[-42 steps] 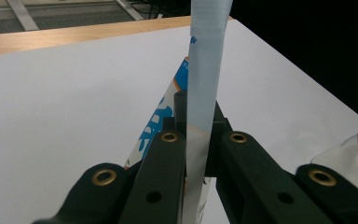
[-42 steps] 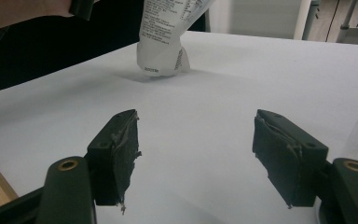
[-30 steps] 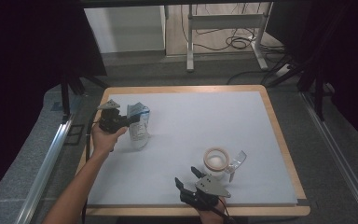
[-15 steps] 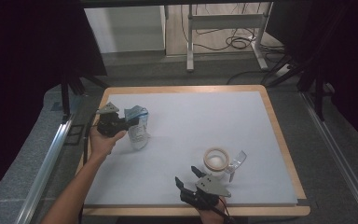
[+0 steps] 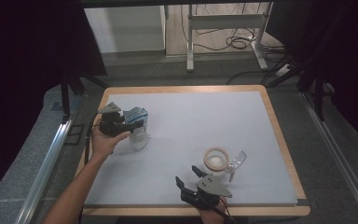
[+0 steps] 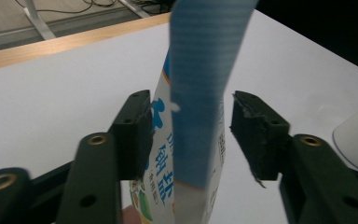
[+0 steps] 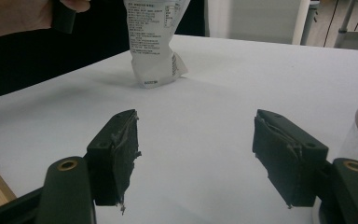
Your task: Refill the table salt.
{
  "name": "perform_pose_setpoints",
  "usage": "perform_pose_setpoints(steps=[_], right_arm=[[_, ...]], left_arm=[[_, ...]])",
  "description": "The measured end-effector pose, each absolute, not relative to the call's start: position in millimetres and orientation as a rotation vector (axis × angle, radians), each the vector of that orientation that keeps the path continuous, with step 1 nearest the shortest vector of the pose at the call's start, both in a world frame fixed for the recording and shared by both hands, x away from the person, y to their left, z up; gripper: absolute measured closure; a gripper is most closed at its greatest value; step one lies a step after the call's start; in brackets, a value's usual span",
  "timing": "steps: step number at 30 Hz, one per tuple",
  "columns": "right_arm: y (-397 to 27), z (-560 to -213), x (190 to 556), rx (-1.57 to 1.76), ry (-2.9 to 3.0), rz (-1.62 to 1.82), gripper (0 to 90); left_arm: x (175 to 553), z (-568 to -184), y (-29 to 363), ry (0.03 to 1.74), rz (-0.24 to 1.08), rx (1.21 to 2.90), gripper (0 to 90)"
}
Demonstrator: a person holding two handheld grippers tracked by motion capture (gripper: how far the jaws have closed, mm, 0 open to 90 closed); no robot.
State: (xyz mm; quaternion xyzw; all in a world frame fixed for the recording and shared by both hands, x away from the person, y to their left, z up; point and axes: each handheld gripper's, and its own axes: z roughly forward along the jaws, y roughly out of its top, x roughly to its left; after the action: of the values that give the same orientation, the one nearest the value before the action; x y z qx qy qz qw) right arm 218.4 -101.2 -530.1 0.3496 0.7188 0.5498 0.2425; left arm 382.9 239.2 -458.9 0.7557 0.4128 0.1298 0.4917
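Nearest to us, at about five o'clock on the white table (image 5: 200, 116), our right gripper (image 5: 189, 173) rests with its jaws standing wide and nothing between them. Just beyond it, at about four o'clock, a roll of tape (image 5: 216, 157) sits on a clear plastic holder (image 5: 235, 162). Farther off, at nine o'clock near the left rim, our left gripper (image 5: 129, 122) has just been opening its jaws around the top of the snack pouch (image 5: 137, 128); in the left gripper view the blue sealed flap of the pouch (image 6: 200, 93) rises between the pads, one pad (image 6: 133, 133) close against the printed side, the other pad (image 6: 254, 135) clear of it. The pouch stands crumpled and upright on the table. We judge the risk to be a topple: with the grip loosened, the light, creased pouch may lean or fall, and a pad brushing it as we pull away could drag it over.
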Motion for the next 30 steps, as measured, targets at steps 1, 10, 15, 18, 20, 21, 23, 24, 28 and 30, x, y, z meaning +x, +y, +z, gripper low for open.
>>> perform_pose_setpoints(steps=[1, 10, 15, 18, 20, 21, 23, 24, 28, 30], right_arm=[[-101.2, -530.1, 218.2, 0.955, 1.964, 1.502, 31.7], [-101.1, -527.6, 216.5, 0.948, 1.956, 1.509, 31.7], [-100.8, -525.9, 215.2, 0.928, 1.95, 1.5, 31.7], [-101.1, -524.2, 214.7, 0.926, 1.945, 1.499, 31.8], [-102.4, -522.4, 215.1, 0.925, 1.942, 1.5, 31.8], [-103.3, -521.1, 215.2, 0.927, 1.945, 1.502, 32.1], [-105.6, -518.2, 215.0, 0.925, 1.941, 1.512, 33.6], [-106.9, -516.6, 214.9, 0.921, 1.943, 1.518, 35.7], [-112.6, -509.5, 213.3, 0.89, 1.969, 1.533, 45.8], [-116.4, -505.7, 212.9, 0.875, 1.981, 1.527, 52.3]], left_arm=[[382.3, -459.2, 239.2, 1.001, 0.316, 1.836, 43.0], [372.0, -462.7, 245.2, 1.009, 0.344, 1.84, 32.6], [359.2, -468.4, 247.1, 1.012, 0.38, 1.865, 28.9], [352.7, -472.8, 248.6, 1.019, 0.39, 1.877, 27.6], [347.7, -476.3, 250.9, 1.032, 0.398, 1.872, 27.2], [345.4, -477.7, 252.3, 1.038, 0.395, 1.868, 27.1], [340.4, -480.5, 254.9, 1.043, 0.398, 1.875, 27.1], [338.2, -481.9, 255.5, 1.044, 0.395, 1.869, 27.1], [326.3, -491.1, 256.2, 1.043, 0.377, 1.86, 27.1], [321.6, -495.7, 254.5, 1.042, 0.385, 1.872, 27.1]])
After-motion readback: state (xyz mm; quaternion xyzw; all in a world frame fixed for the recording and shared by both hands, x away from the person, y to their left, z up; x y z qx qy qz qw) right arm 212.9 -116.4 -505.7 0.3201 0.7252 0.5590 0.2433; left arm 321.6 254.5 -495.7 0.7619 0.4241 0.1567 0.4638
